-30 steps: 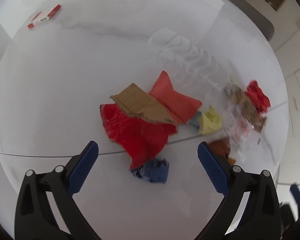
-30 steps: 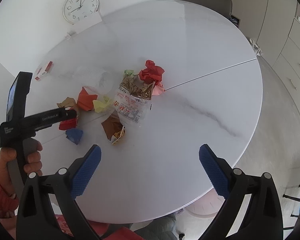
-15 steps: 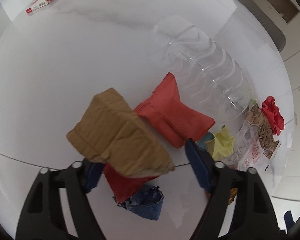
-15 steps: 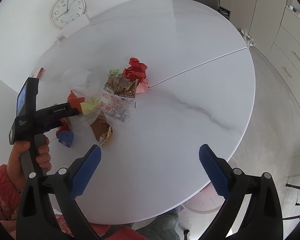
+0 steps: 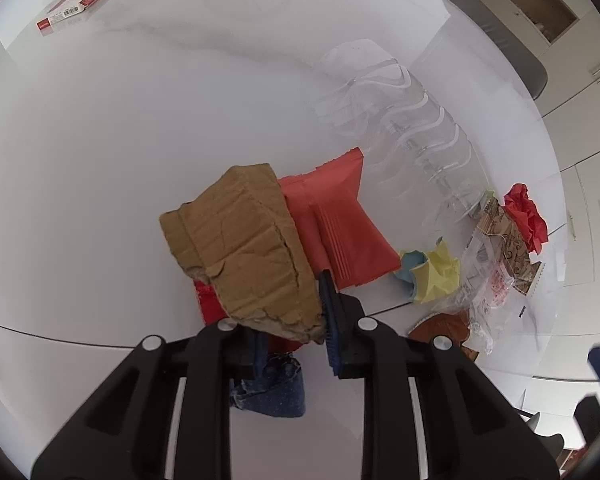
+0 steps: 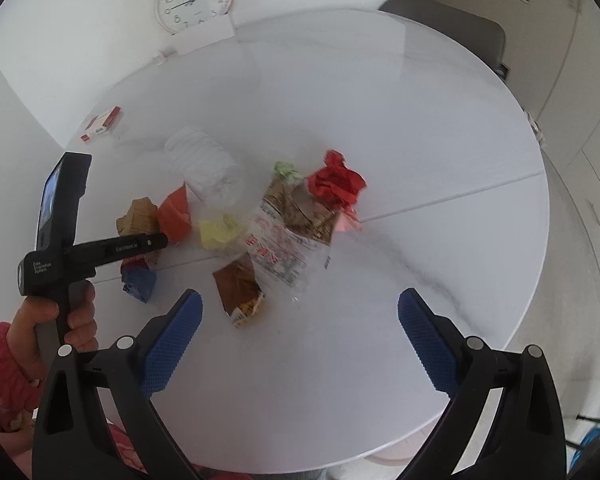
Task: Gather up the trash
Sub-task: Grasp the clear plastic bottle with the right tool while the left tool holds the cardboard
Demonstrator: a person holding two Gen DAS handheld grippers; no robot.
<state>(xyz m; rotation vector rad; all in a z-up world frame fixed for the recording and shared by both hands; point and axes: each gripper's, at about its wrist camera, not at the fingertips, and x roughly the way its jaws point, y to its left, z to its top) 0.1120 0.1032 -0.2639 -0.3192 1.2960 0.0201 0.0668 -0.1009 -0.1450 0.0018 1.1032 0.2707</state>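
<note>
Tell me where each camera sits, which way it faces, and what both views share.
Left wrist: on the left gripper, looking down close at the table; its jaws are shut on the cardboard.
Right wrist: on the right gripper, higher and further back, looking across the whole table; its open jaws and the left hand show.
Shared: cardboard, red packet, yellow paper, blue scrap, red box.

The cardboard piece (image 5: 244, 256) is brown, the flat wrapper (image 5: 340, 232) red, the crumpled paper (image 5: 440, 272) yellow, the wad (image 6: 138, 280) blue, the tabletop (image 6: 420, 140) white with grey veins.
</note>
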